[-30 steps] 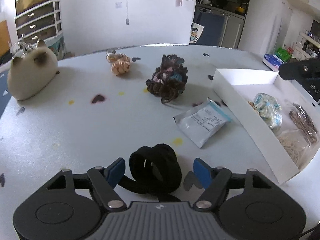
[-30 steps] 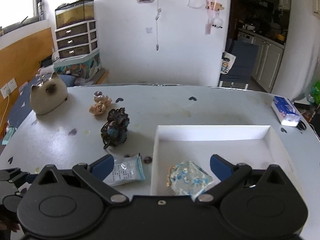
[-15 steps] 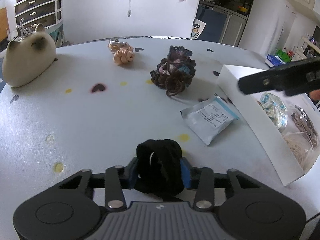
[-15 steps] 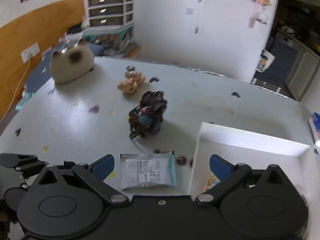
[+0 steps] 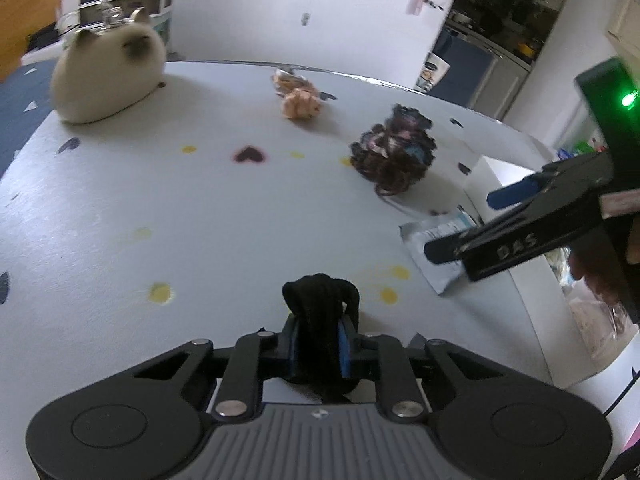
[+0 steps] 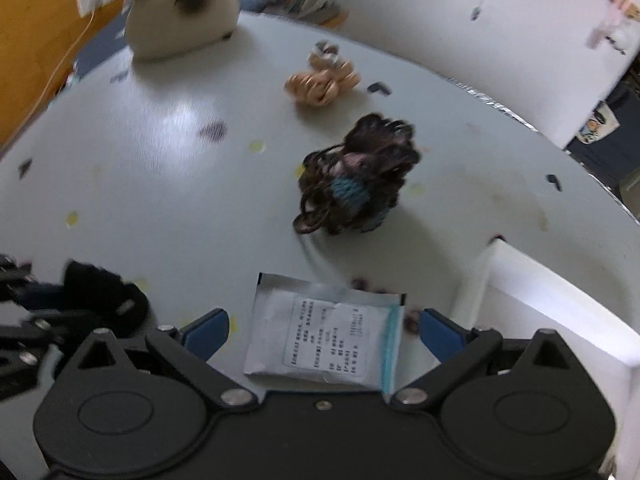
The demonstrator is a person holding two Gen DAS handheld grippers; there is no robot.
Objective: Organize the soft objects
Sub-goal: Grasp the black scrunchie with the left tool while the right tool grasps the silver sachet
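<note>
Two wrist views over a pale round table (image 5: 120,208) dotted w/ small hearts and yellow spots.

What just changed: the left gripper (image 5: 320,340) had its blue pads wide apart either side of the black fabric hair tie (image 5: 320,300) a sec ago; the jaws have just been closing and are now clenched on it, bunching the loop into a tall fold. In the right wrist view the tie (image 6: 102,300) shows as a dark lump at lower left. Judgement: pick secured, so next comes carrying it to the white open box (image 5: 504,184) at right, which already holds other soft bits.

Left to right across the table: cream plush cat w/ dark face (image 5: 108,76) at far left; peach-coloured scrunchie (image 5: 300,104) mid-back; dark brown-and-teal frilly scrunchie (image 5: 394,152) nearer the box; flat silver-and-white sealed packet w/ printed label (image 6: 324,340) just beside the box wall (image 6: 532,280).

The right gripper (image 6: 324,330) has swung over from the box and now hangs above the packet, jaws spread wide, blue pads either side, nothing pinched. Whether the pads touch the packet: can't tell. Judgement: it's lining up for that packet next.
</note>
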